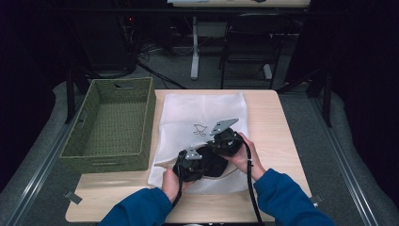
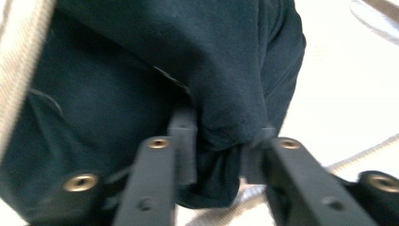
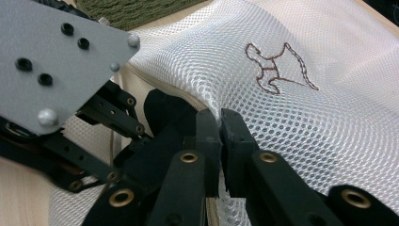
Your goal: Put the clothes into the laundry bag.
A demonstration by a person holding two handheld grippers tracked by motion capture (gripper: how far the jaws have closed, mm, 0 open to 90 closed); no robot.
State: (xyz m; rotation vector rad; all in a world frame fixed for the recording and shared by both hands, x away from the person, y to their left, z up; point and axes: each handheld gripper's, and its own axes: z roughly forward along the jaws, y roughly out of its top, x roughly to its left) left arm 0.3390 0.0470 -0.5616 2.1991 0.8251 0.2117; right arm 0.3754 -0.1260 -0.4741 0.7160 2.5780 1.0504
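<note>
A white mesh bag [image 1: 197,113] with a small embroidered animal [image 3: 275,70] lies flat on the table. A dark garment [image 1: 212,165] sits bunched at the bag's near edge, between the two hands. In the left gripper view, my left gripper [image 2: 219,141] is shut on a thick fold of the dark garment [image 2: 164,56], which hangs over its jaws. My right gripper [image 3: 220,126] is shut on the bag's mesh [image 3: 291,117] at its near rim. The left gripper's grey plate [image 3: 56,61] sits close beside it. From above, the left gripper [image 1: 188,165] and right gripper [image 1: 226,141] almost touch.
A green woven basket [image 1: 113,122] stands on the table's left side, against the bag. Bare tabletop [image 1: 277,127] shows to the right of the bag and along the near edge. A chair and a table leg stand beyond the far edge.
</note>
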